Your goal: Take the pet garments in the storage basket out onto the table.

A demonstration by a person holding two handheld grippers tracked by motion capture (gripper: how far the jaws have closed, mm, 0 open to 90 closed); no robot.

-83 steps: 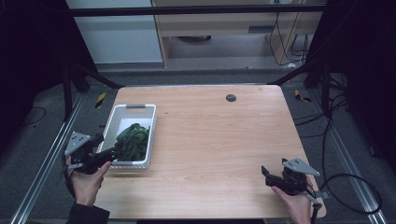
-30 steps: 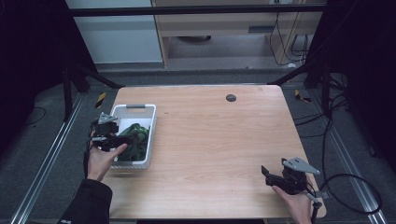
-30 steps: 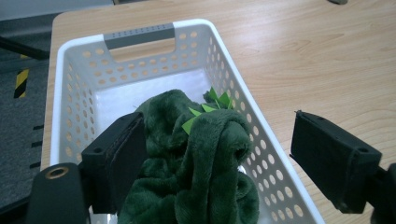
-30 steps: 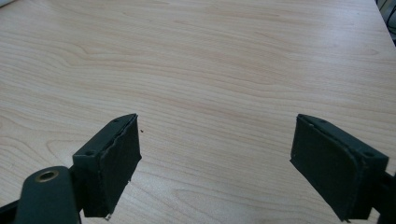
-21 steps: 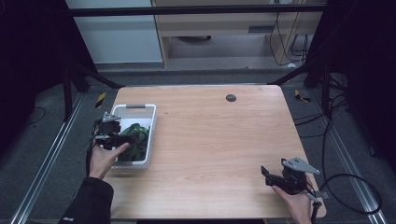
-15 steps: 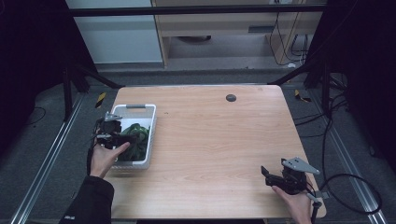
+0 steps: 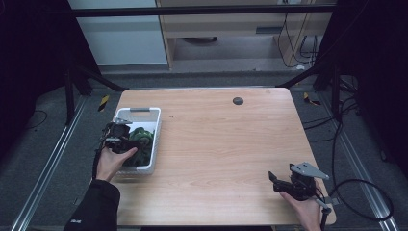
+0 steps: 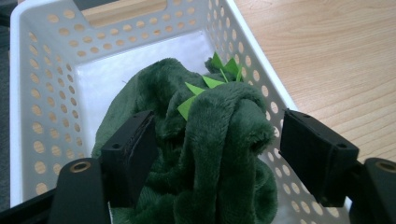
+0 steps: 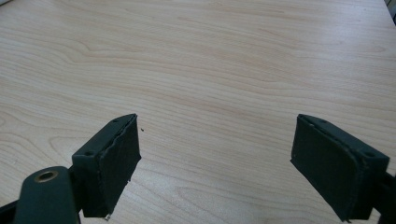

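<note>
Reaching into the white basket point(image 7: 144, 111) in the high view, the left gripper point(image 7: 126, 139) had its jaws closing around the green plush toy point(image 8: 205, 140) inside it, while the right gripper point(image 9: 215, 158), well apart from the basket, stood wide open.

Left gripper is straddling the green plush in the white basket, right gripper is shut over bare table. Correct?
Not quite: the right gripper is open, its jaws wide apart over the bare wooden table, as the right gripper view shows. The rest holds: the left gripper, whose jaws have just been closing, straddles the green plush in the white basket.
</note>
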